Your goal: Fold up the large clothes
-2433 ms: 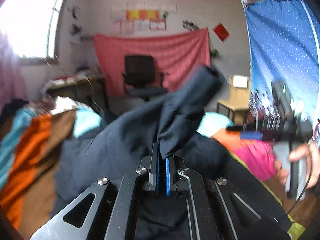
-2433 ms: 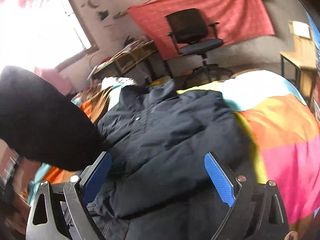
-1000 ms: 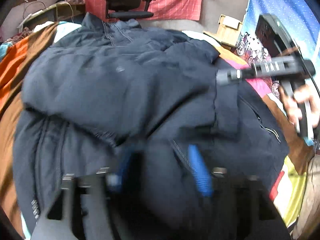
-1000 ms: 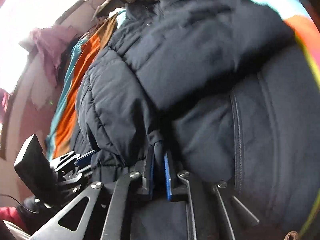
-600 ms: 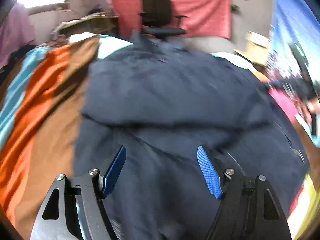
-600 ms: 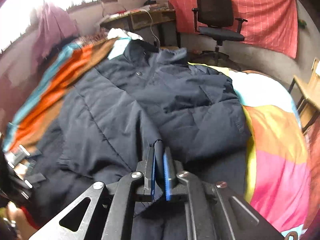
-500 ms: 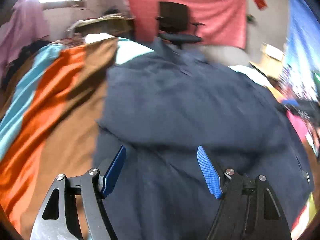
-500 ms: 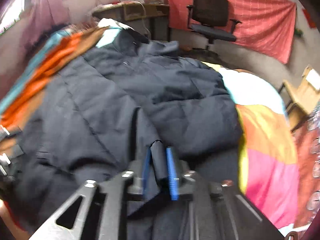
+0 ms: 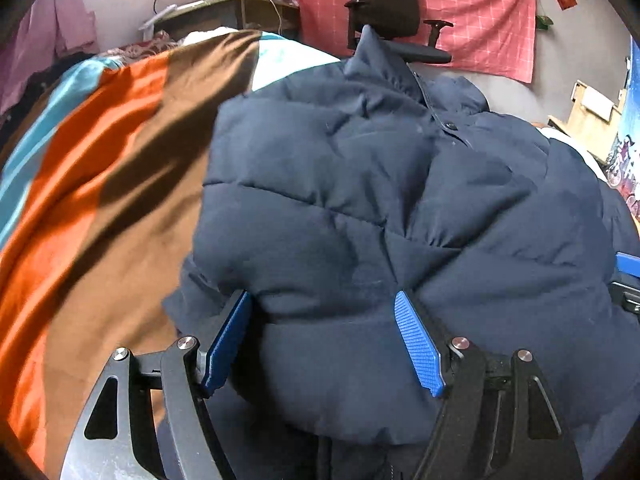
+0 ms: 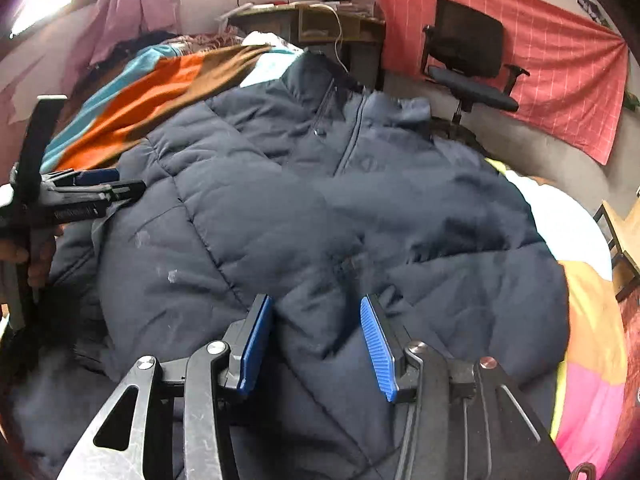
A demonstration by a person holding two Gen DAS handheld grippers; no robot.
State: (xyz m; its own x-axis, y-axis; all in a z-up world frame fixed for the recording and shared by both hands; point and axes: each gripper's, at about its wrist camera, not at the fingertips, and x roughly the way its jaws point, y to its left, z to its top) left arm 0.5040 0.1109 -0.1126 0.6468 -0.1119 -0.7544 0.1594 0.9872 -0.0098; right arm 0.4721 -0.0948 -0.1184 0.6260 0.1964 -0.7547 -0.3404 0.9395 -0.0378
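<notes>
A dark navy puffer jacket (image 9: 380, 200) lies on a bed with its sleeves folded in over the body and its collar at the far end. It also fills the right wrist view (image 10: 320, 220). My left gripper (image 9: 324, 332) is open, its blue pads straddling the near left edge of the jacket. My right gripper (image 10: 316, 340) is open just above the jacket's near part, holding nothing. The left gripper also shows at the left edge of the right wrist view (image 10: 100, 192).
The bed has a striped cover (image 9: 100, 160) in orange, brown and teal on the left and pink, orange and yellow (image 10: 592, 360) on the right. A black office chair (image 10: 468, 64), a desk (image 10: 320, 20) and a red wall cloth (image 9: 460, 8) stand beyond the bed.
My right gripper was shut on a fold of the jacket and has let it go and opened. My left gripper, open, moved closer to the jacket's left edge.
</notes>
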